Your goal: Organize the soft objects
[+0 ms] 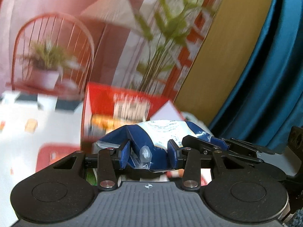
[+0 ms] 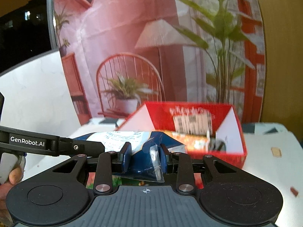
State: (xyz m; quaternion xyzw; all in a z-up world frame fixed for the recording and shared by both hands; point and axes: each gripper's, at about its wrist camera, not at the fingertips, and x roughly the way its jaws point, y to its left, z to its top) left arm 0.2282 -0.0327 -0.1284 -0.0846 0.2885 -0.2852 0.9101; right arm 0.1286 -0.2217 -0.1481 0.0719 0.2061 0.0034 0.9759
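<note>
Left wrist view
Left tool [image 1: 149,156]: clenched on the bag [image 1: 161,134], its blue pads pressing a crumpled fold from both sides.
Bag: blue and white soft plastic pack, puffy and creased, held off the bench [image 1: 19,141]; its long axis runs across the tool, out to the right.
Right tool [image 1: 208,141]: just to the right, gripping the same bag at its far end.
Box [image 1: 106,98]: open and red, straight ahead and just beyond the bag, flaps raised.

Right wrist view
Right tool [image 2: 144,158]: clenched on the bag [image 2: 123,140], pads pinching a dark blue fold with a clear plastic tab.
Left tool [image 2: 56,144]: close on the left, its arm reaching into the bag's white printed end.
Box [image 2: 191,113]: ahead and slightly right, mouth open, other packets inside.
Key relation: the bag hangs between both tools; the box lies forward, and the right tool seems nearer to it.
</note>
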